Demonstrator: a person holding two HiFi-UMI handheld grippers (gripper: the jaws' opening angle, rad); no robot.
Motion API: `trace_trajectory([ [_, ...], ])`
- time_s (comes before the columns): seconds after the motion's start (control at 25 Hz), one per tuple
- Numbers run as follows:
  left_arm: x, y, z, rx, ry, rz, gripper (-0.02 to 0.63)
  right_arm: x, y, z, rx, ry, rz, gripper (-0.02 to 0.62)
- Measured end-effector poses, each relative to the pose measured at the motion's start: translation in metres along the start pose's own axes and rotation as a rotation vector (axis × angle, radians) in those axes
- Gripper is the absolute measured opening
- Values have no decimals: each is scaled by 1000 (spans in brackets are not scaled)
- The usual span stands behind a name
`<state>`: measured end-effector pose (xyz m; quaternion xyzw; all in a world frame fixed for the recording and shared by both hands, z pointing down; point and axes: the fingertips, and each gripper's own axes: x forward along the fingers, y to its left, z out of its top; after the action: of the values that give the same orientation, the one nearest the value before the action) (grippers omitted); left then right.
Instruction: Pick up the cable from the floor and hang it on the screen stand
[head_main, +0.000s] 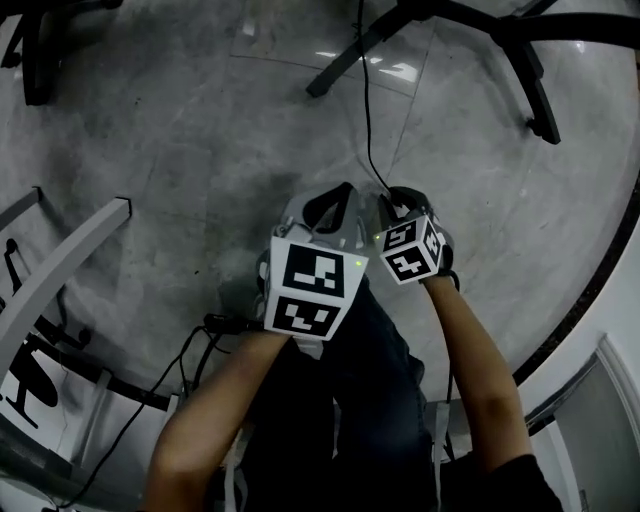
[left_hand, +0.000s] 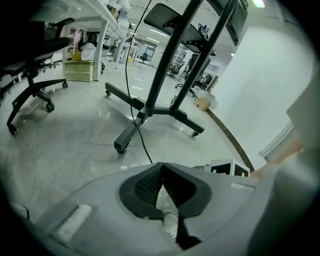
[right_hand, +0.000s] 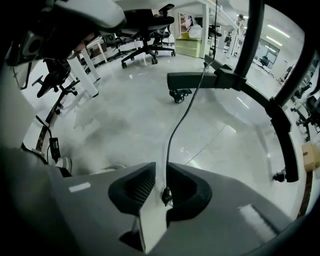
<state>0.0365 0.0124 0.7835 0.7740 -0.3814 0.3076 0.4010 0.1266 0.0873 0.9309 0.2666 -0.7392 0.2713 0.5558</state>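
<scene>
A thin black cable (head_main: 368, 120) runs down across the grey floor from the black legs of the screen stand (head_main: 440, 22) to my two grippers, which are held close together at mid-frame. My right gripper (head_main: 392, 197) is shut on the cable. In the right gripper view the cable (right_hand: 184, 116) drops into the narrow slot between the jaws of that gripper (right_hand: 161, 172), its plug end sitting just inside. My left gripper (head_main: 343, 192) is just left of it, and its jaws (left_hand: 161, 164) are shut with nothing seen between them. The cable (left_hand: 131, 90) passes behind its nose.
The stand's wheeled base (left_hand: 150, 111) and slanted poles rise ahead. An office chair (left_hand: 30, 75) stands at the left, and more chairs (right_hand: 145, 30) and desks are farther off. A white frame (head_main: 60, 270) and loose wires (head_main: 190, 350) lie at my left. My legs (head_main: 370, 370) are below the grippers.
</scene>
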Motion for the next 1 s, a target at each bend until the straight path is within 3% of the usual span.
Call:
trace_trajectory([
  [0.2, 23, 13, -16, 6, 13, -6, 0, 40, 0, -16, -38, 43, 4, 75],
  [0.4, 35, 25, -28, -2, 10, -4, 0, 68, -11, -27, -76, 76, -50, 75],
  [0.56, 37, 33, -40, -8, 25, 11, 0, 75, -13, -27, -101, 92, -59, 25],
  [0.76, 19, 25, -30, 7, 24, 10, 0, 42, -13, -15, -111, 62, -71, 22],
  [1.0, -38, -3, 14, 23, -25, 1, 0, -38, -6, 17, -132, -10, -96, 21],
])
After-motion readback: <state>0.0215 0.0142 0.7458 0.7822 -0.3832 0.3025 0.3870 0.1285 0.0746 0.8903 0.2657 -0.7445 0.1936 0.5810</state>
